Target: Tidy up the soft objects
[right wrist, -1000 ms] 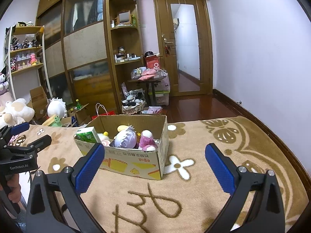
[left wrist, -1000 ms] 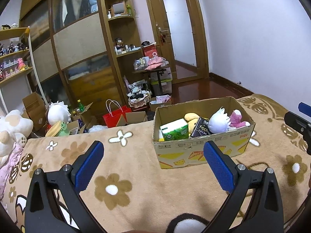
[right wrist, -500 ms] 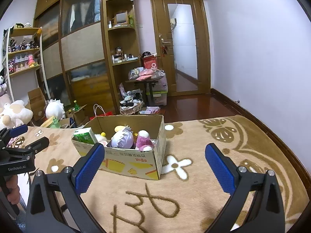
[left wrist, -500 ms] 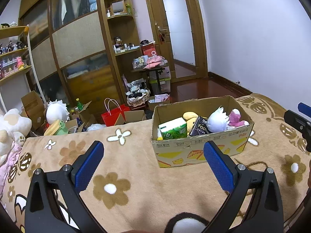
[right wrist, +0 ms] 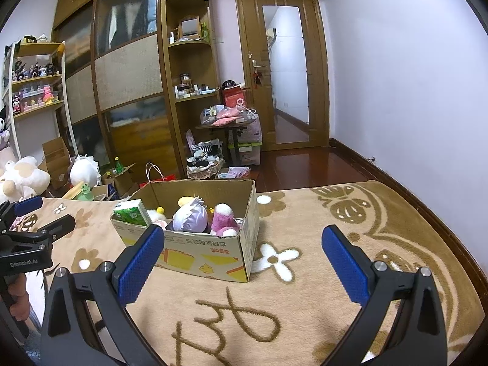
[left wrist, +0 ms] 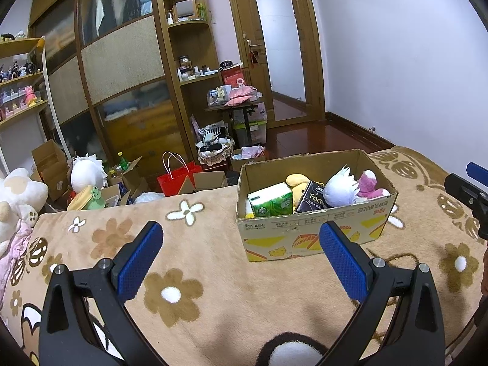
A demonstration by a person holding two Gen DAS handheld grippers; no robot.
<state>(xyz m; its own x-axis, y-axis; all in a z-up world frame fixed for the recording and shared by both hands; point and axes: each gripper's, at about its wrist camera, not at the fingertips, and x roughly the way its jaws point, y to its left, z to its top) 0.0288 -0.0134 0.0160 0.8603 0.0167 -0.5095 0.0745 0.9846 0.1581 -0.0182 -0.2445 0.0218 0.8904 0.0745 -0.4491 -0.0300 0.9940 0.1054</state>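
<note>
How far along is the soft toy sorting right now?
Done: nothing visibly sorted. The white plush, pink plush and green tissue pack all sit in the cardboard box.
In hand: nothing; left gripper and right gripper are both open.
Left: picking items out.

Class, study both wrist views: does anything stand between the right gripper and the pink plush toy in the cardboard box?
Only the cardboard box itself. Its near wall rises between the open right gripper and the pink plush toy, which sits low inside beside the white-haired plush. From above, nothing visible covers it.
</note>
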